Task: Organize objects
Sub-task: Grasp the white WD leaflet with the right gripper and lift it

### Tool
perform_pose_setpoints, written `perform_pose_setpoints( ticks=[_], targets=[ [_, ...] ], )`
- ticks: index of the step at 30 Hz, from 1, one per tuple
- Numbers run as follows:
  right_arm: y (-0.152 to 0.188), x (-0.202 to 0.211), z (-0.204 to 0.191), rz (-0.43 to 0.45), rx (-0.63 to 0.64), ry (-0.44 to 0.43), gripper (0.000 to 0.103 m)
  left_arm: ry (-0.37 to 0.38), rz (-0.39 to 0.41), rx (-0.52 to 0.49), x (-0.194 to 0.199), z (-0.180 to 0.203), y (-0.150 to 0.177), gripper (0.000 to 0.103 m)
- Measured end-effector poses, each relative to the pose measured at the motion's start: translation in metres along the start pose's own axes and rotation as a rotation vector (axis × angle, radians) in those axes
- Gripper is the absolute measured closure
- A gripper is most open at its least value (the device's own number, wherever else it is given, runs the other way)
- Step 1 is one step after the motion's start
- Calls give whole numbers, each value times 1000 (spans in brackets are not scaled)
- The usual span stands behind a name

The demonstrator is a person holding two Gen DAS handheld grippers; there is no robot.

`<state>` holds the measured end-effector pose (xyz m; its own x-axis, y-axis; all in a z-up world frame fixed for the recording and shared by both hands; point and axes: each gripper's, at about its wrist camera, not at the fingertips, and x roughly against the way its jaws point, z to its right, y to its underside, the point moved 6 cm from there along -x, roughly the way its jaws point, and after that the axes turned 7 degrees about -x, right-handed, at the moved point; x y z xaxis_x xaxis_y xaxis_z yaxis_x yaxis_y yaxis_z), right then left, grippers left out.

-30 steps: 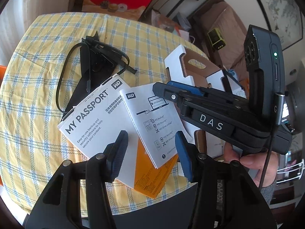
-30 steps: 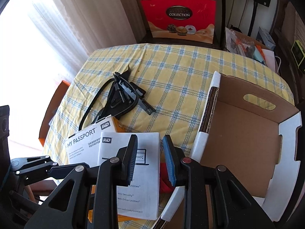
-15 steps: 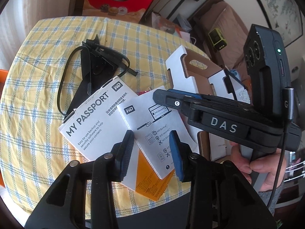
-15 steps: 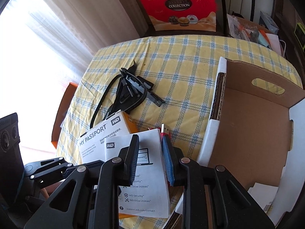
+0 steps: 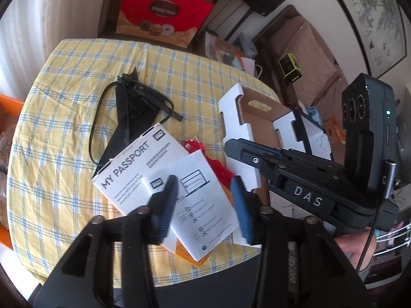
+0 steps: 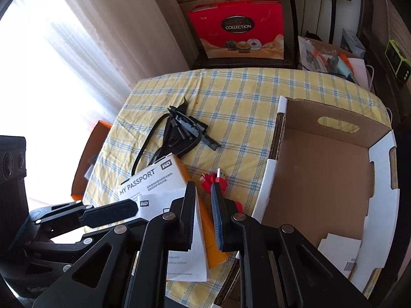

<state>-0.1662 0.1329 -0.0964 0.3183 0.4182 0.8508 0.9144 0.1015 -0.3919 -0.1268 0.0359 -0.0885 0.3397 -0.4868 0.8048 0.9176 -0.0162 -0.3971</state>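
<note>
A white "MY PASSPORT" box (image 5: 133,169) (image 6: 151,179) lies on the yellow checked table (image 5: 64,77), with a white WD leaflet (image 5: 205,205) (image 6: 190,254) over its near end and an orange sleeve under it. A red USB cable (image 5: 215,164) (image 6: 218,179) lies beside them. A black cable and pouch (image 5: 133,102) (image 6: 179,133) lie farther back. An open cardboard box (image 6: 321,179) (image 5: 257,118) stands to the right. My left gripper (image 5: 203,205) is open above the leaflet. My right gripper (image 6: 203,202) hovers over the leaflet's edge near the red cable, jaws slightly apart, holding nothing.
A red "COLLECTION" gift box (image 6: 239,30) (image 5: 161,15) stands behind the table. White papers (image 6: 339,251) lie in the cardboard box's near corner. An orange object (image 6: 87,159) sits left of the table. Clutter and a green device (image 5: 290,66) lie at the right.
Both grippers have pulled back and up from the leaflet. The left gripper narrowed, then opened again. The red cable, hidden before, now shows beside the leaflet.
</note>
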Motion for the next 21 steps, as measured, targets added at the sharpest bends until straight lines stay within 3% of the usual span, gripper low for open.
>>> perform_pose_setpoints(
  ticks=[3, 10, 12, 14, 17, 21],
  targets=[
    [6, -6, 3, -18, 12, 6, 71, -16, -13, 17, -1, -12, 7, 51],
    [15, -26, 0, -51, 31, -2, 71, 3, -43, 61, -9, -26, 18, 49],
    [18, -30, -2, -60, 33, -2, 71, 17, -50, 55, -12, -24, 21, 53],
    [20, -33, -3, -68, 34, -2, 72, 28, -58, 47, -16, -20, 23, 63],
    [24, -36, -5, -83, 41, -7, 78, 40, -55, 49, -19, -17, 23, 65],
    [23, -34, -3, -78, 24, -5, 77, 47, -45, 59, -19, -16, 21, 66]
  ],
)
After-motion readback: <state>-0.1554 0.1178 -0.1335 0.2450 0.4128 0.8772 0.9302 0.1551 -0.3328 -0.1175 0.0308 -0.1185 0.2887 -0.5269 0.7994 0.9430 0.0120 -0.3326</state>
